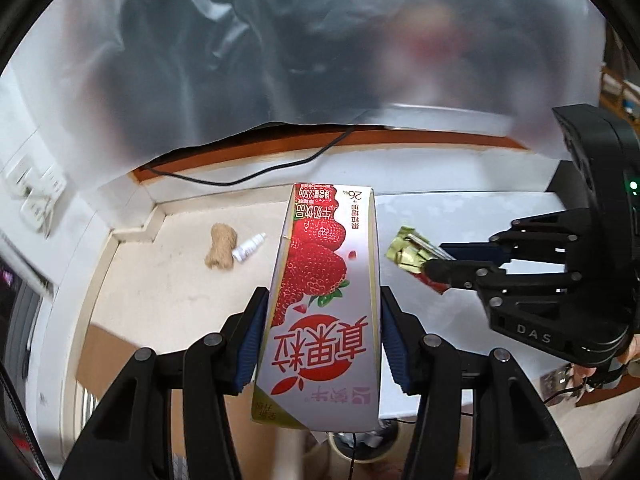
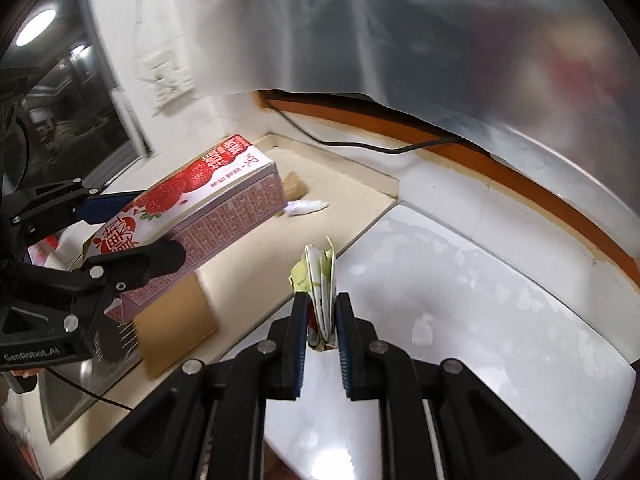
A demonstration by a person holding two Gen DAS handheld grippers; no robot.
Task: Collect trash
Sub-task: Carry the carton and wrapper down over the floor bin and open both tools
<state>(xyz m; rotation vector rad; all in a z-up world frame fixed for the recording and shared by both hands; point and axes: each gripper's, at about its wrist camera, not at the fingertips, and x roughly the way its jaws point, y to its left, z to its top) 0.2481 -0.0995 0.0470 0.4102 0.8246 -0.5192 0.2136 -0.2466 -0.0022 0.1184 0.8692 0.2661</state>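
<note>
Beige speckled table (image 1: 160, 280) below me, translucent plastic sheet (image 1: 280, 60) looming ahead. My left gripper (image 1: 322, 344) jaws clamp the strawberry milk carton (image 1: 324, 304); my right gripper (image 2: 322, 322) jaws pinch a crumpled green-gold wrapper (image 2: 320, 280).

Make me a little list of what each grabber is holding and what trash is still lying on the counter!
left gripper: jaws shut on the tall strawberry milk carton, lifted off the counter
right gripper: jaws shut on the crumpled green-and-white wrapper
still on the beige counter: a tan lumpy peanut-shaped thing and a small white bottle, side by side near the back corner
overhead: a translucent plastic bag
</note>
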